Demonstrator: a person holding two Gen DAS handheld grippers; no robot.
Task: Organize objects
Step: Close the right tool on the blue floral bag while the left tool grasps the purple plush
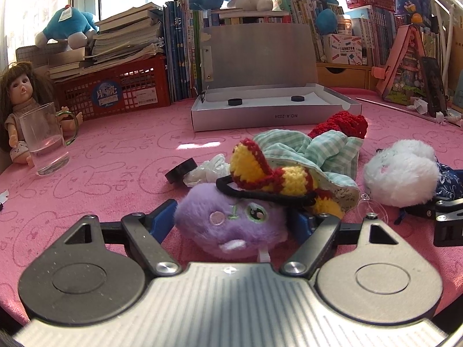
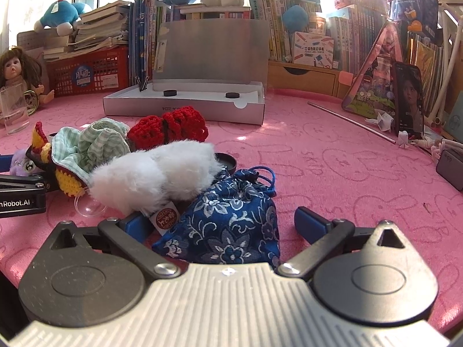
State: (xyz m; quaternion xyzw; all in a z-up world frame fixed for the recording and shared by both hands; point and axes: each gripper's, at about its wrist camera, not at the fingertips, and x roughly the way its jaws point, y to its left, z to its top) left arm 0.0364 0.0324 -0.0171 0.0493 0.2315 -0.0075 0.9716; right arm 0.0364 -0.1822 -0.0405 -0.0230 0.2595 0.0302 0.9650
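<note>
Left wrist view: the left hand-held gripper (image 1: 231,219) straddles the purple plush (image 1: 231,225) on the pink tabletop (image 1: 115,156), jaws wide, pads apparently not pressing. Better to centre and squeeze gently, avoiding the black cord (image 1: 260,195). The right hand-held gripper (image 2: 225,225) stands open around the blue pouch (image 2: 228,225).

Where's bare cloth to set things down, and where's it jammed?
Free: the pink cloth between the glass mug and the silver box, and right of the blue floral pouch up to the metal rod. Crowded: the pile around the purple plush and white plush.
</note>
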